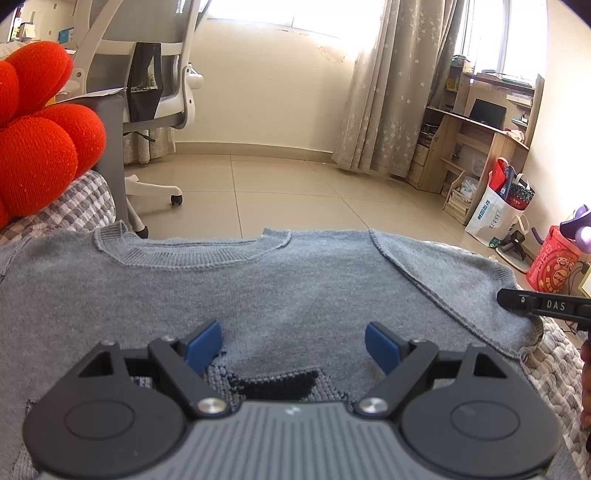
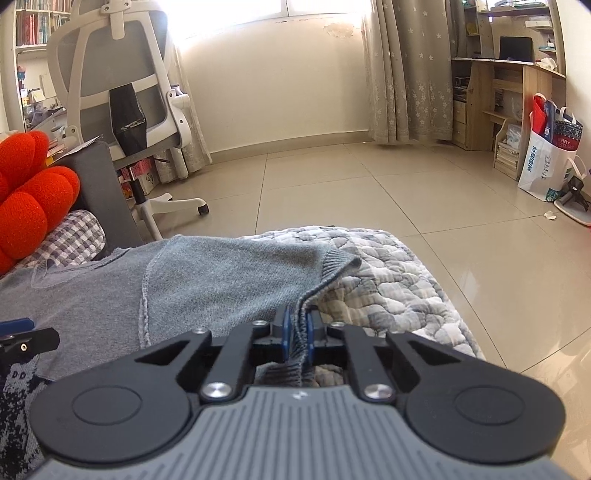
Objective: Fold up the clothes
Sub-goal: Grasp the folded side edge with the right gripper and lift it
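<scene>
Quilted bedspread (image 2: 388,280) under flat grey sweater (image 1: 295,280)

I see both views lit by daylight from the window (image 1: 332,14), which is blown out to pure white, with haze bleeding down the wall below it. Below the window, the floor (image 2: 480,266) carries a soft sheen and pale reflections in the right view. Shadows are faint; a soft one sits under the chair (image 2: 122,92) left of the window. Focus looks fair throughout, a little soft far from the window. Fisheye bending curves the floor lines, and the frame corners go black.
</scene>
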`<state>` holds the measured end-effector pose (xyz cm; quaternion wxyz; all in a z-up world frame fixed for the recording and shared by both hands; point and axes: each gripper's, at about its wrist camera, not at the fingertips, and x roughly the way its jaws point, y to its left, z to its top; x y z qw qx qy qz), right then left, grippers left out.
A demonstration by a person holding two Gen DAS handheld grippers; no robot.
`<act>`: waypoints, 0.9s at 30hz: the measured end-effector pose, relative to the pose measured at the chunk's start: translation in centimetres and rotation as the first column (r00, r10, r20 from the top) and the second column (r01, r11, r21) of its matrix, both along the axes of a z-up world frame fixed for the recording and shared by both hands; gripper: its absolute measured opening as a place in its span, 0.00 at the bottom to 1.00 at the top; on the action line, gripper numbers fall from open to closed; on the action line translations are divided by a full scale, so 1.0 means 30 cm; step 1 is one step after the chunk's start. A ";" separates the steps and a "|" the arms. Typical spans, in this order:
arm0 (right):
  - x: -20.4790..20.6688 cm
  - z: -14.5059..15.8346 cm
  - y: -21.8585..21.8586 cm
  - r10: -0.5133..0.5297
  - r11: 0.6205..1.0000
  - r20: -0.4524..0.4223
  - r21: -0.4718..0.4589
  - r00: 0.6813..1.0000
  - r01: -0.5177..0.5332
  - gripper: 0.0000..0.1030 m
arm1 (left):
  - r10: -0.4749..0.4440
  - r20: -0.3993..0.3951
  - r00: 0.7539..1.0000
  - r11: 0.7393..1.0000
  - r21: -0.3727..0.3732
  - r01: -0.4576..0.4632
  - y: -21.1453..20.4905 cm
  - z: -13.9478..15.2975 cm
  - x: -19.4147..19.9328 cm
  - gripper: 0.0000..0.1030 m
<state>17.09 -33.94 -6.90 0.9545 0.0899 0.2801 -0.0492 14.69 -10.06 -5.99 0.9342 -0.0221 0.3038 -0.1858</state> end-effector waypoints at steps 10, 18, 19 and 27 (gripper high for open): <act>-0.035 0.066 0.047 0.037 0.998 0.113 0.038 0.993 -0.042 0.05 | -0.026 -0.006 1.000 0.999 -0.024 0.026 0.017 0.008 0.000 0.82; -0.041 0.111 0.130 0.177 0.969 0.195 0.140 0.965 -0.206 0.05 | -0.080 -0.010 0.997 0.994 -0.073 0.079 0.057 0.039 -0.001 0.75; -0.038 0.111 0.144 0.197 0.961 0.196 0.154 0.961 -0.228 0.05 | -0.083 -0.009 0.997 0.993 -0.085 0.081 0.067 0.044 0.000 0.75; -0.002 0.098 0.256 0.327 0.921 0.159 0.169 0.932 -0.352 0.05 | -0.055 -0.069 0.996 0.965 -0.262 0.035 0.159 0.046 0.032 0.70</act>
